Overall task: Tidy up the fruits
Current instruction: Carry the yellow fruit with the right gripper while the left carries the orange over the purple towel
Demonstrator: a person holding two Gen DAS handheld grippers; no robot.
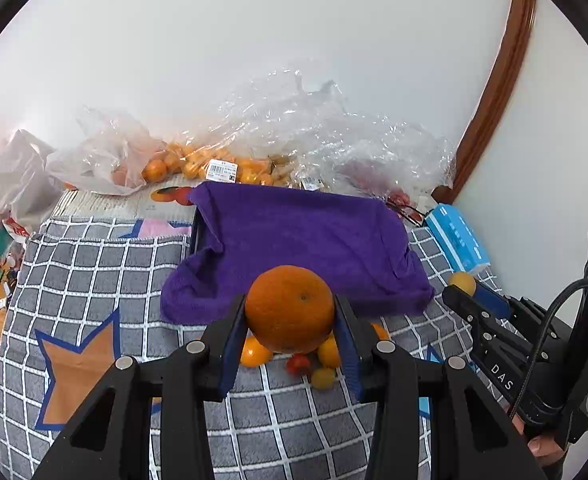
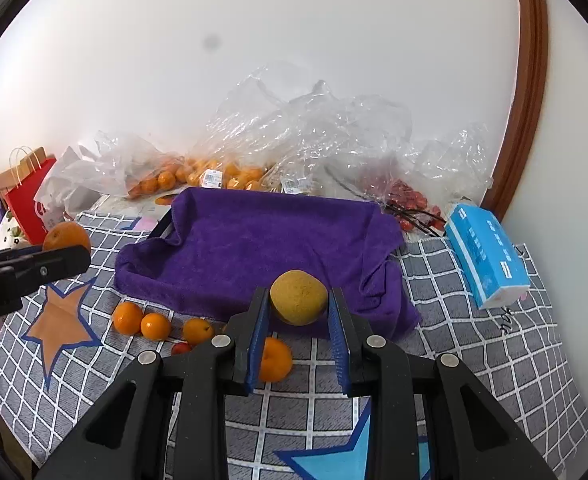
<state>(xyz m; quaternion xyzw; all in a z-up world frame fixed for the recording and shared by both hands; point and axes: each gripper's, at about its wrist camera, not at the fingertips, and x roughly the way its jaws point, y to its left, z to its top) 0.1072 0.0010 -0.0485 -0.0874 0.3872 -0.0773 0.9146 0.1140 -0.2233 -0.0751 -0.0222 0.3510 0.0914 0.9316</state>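
Note:
My left gripper (image 1: 290, 312) is shut on a large orange (image 1: 289, 308) and holds it above the checked cloth, just in front of the purple towel (image 1: 301, 240) that lines a tray. My right gripper (image 2: 298, 304) is shut on a yellow-brown round fruit (image 2: 298, 298), also at the towel's front edge. In the left wrist view the right gripper (image 1: 459, 290) shows at the right with that fruit (image 1: 462, 282). In the right wrist view the left gripper (image 2: 60, 254) shows at the left with the orange (image 2: 66, 236). Small oranges (image 2: 142, 320) and a cherry tomato (image 2: 181, 348) lie loose on the cloth.
Clear plastic bags with oranges (image 2: 198, 176) and cherry tomatoes (image 2: 409, 200) are heaped against the back wall. A blue tissue box (image 2: 487, 256) lies at the right. A red paper bag (image 2: 30, 204) stands at the left. The grey checked cloth (image 2: 473, 360) covers the table.

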